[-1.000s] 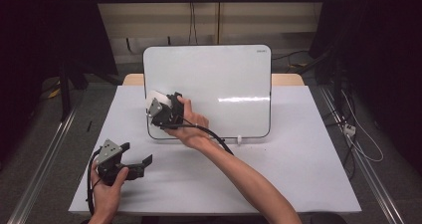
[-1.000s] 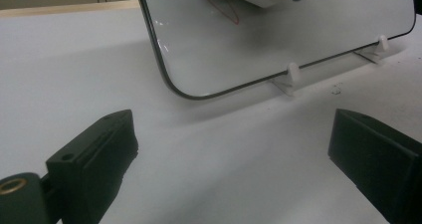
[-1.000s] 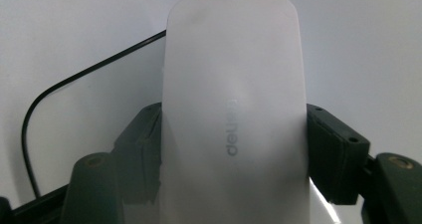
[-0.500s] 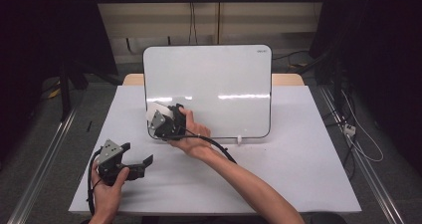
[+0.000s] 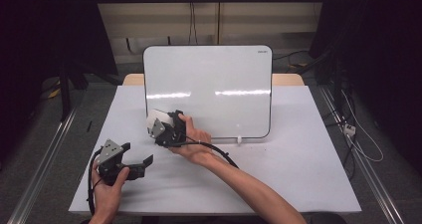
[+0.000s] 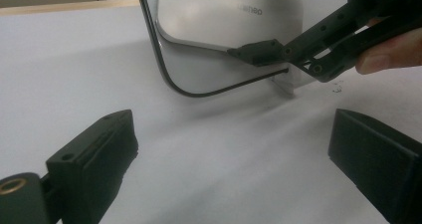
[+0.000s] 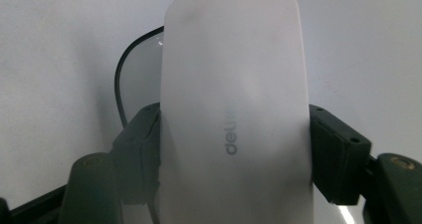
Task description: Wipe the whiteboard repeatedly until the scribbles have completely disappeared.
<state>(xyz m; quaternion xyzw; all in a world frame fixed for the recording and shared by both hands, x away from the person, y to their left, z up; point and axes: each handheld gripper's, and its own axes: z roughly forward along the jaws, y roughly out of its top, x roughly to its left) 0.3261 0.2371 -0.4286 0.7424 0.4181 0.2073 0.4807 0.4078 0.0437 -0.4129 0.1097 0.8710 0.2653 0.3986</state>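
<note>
Over on the left, the left gripper (image 5: 141,163) rests low on the white table cover (image 5: 298,174), held in the person's left hand (image 5: 107,186), its jaws spread wide with nothing between them; in the left gripper view they frame bare cover. Just beyond it to the right, the right gripper (image 5: 153,123) is up against the lower left corner of the whiteboard (image 5: 209,84), which stands upright at the back of the table. Its jaws are clamped on either side of a white eraser (image 7: 234,114), pressed flat to the board's surface. The right hand (image 5: 191,139) grips it from behind, cable trailing along the forearm.
</note>
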